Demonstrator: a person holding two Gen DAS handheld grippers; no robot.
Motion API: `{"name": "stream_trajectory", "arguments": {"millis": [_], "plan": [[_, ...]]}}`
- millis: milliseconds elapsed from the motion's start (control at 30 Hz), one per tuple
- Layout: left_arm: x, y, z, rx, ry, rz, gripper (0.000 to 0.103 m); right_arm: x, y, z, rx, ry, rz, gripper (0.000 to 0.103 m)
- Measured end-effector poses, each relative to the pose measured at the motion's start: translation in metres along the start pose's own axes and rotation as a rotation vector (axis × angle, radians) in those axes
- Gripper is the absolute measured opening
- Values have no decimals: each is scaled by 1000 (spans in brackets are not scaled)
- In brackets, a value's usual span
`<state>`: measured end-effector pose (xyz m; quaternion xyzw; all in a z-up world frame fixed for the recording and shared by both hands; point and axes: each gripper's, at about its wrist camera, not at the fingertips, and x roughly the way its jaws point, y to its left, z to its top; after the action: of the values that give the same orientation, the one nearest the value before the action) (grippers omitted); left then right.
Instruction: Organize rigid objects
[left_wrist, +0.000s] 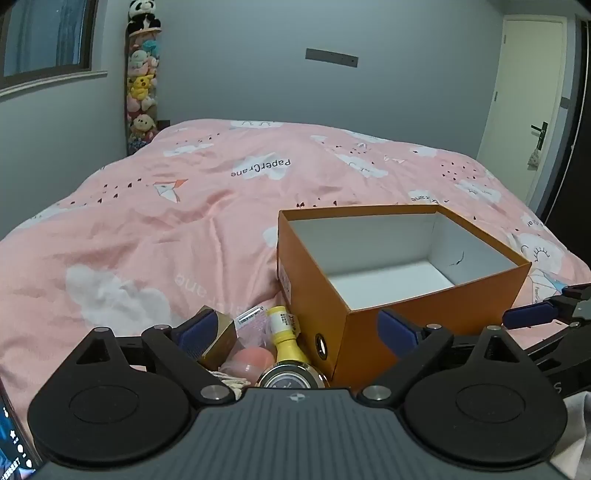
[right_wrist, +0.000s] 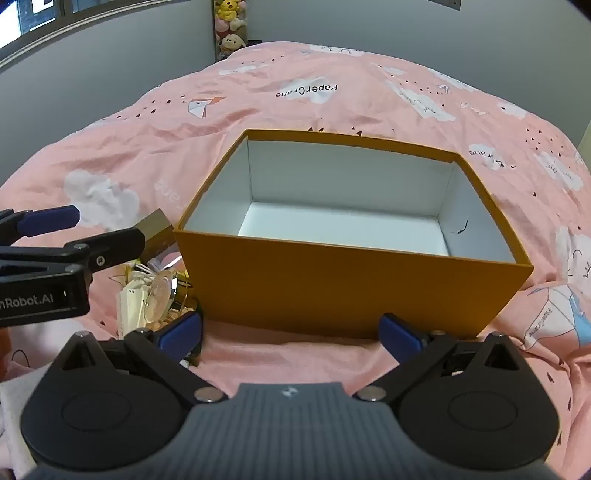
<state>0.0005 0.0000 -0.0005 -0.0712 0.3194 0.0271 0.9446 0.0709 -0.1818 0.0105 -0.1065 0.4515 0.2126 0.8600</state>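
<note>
An open orange box (left_wrist: 369, 325) with an empty white inside stands on the pink bed; it also shows in the right wrist view (right_wrist: 351, 284). Left of it lies a small pile: a yellow bottle (left_wrist: 286, 338), a pink ball (left_wrist: 253, 360), a gold-rimmed round tin (left_wrist: 291, 378) and a gold carton (left_wrist: 221, 332). My left gripper (left_wrist: 295, 332) is open, just above the pile, holding nothing. My right gripper (right_wrist: 291, 334) is open and empty, close before the box's near wall. The pile shows at the box's left (right_wrist: 159, 288).
The pink quilt (left_wrist: 166, 229) covers the whole bed. A tall column of plush toys (left_wrist: 142, 85) stands at the far wall by a window. A white door (left_wrist: 524, 110) is at the far right. A phone screen (left_wrist: 11, 443) shows at the lower left.
</note>
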Motion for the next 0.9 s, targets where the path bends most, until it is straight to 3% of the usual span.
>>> {"name": "stream_trajectory", "arguments": {"millis": [200,900], "plan": [[-2,-2,4,23,-12,-13,103,1,6,2,-14,19,-7,101],[0,-11,0,83,-31,114,103,3,-1,-1,11,17,40,101]]}}
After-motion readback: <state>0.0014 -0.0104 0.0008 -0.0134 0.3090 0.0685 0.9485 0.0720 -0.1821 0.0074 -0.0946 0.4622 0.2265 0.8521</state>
